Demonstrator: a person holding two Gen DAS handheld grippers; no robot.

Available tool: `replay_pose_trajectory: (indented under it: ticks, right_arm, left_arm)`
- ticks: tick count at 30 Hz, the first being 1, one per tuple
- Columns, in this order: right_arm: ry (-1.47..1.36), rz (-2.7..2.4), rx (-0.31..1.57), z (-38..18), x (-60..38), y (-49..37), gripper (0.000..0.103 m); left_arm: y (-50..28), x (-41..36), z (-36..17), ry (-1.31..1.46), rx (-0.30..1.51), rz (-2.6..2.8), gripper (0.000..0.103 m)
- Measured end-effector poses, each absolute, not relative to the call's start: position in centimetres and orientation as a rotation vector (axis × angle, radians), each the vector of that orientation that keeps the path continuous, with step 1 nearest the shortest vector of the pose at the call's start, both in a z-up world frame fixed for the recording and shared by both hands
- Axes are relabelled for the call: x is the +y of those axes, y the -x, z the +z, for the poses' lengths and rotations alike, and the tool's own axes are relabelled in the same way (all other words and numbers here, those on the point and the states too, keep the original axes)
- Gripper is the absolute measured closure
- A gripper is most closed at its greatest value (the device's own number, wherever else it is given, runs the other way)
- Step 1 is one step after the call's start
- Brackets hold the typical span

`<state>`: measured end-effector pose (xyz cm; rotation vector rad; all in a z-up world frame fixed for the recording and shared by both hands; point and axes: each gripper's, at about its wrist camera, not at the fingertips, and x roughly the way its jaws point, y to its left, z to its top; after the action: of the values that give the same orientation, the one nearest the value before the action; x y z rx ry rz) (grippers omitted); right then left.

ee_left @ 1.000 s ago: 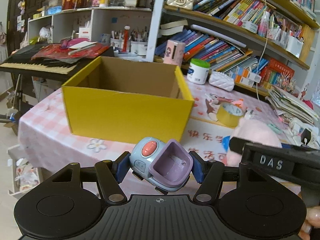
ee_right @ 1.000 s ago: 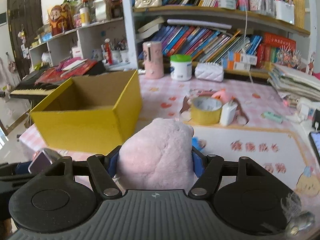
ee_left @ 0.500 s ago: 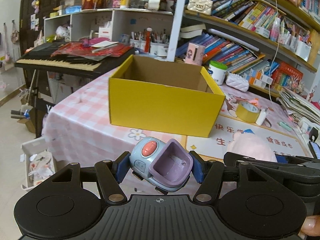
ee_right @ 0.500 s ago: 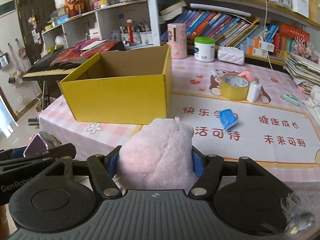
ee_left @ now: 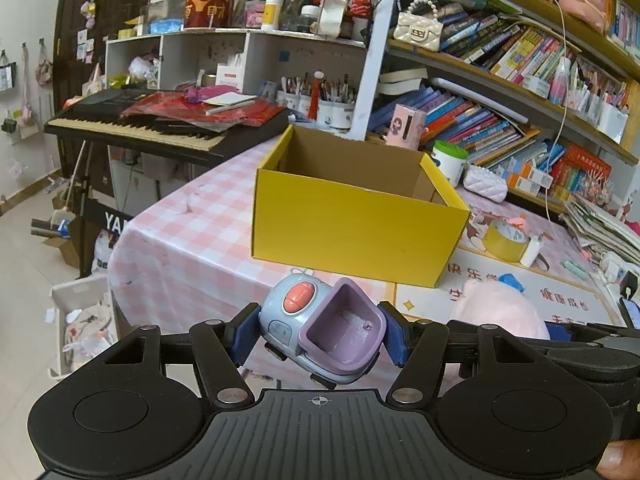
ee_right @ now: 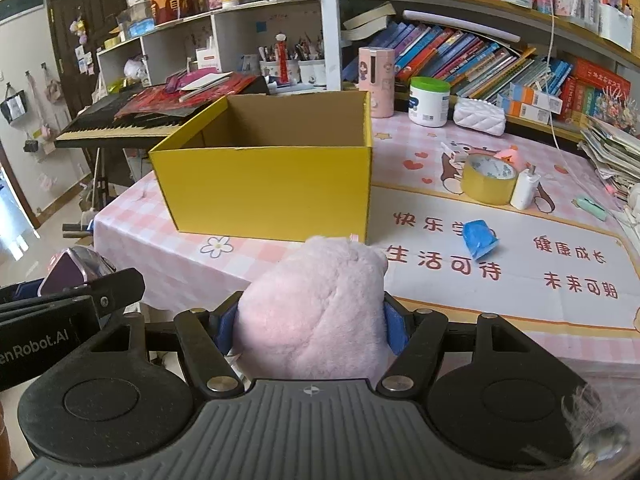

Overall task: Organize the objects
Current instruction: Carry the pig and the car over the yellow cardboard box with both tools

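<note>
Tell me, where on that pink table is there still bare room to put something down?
Free: the checked cloth in front of the open yellow cardboard box, and the white printed mat past the crumpled blue wrapper. Crowded: the far right, around the yellow tape roll, white plug and paper stack.

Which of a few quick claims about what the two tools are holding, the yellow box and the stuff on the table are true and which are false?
1. The left tool is shut on a blue and purple toy car. True.
2. The right tool is open with nothing in it. False: it is shut on a pink plush toy.
3. The yellow box stands open at the top. True.
4. The yellow tape roll lies inside the box. False: it sits on the table, to the right of the box.
5. A blue crumpled item lies on the table. True.
</note>
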<state>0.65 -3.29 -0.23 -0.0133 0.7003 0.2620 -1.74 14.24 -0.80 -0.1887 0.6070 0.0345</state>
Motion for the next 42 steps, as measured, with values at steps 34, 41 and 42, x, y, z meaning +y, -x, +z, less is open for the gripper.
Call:
replay_pose_trajectory:
  ticks: [34, 41, 42]
  right_arm:
    - [0.065, 0.38, 0.613, 1.3, 1.1, -0.7, 0.037]
    - [0.08, 0.381, 0.463, 4.0, 1.0, -2.6, 0.037]
    - [0.085, 0.381, 0.445, 4.3, 1.0, -3.1, 0.037]
  left_arm:
    - [2.1, 18.1, 0.9, 0.207, 0.532, 0.137, 0.041]
    - [-0.1, 18.1, 2.4, 0.179, 0.475, 0.126, 0.041]
    - [-0.6, 18.1, 2.6, 0.176, 0.468, 0.125, 0.041]
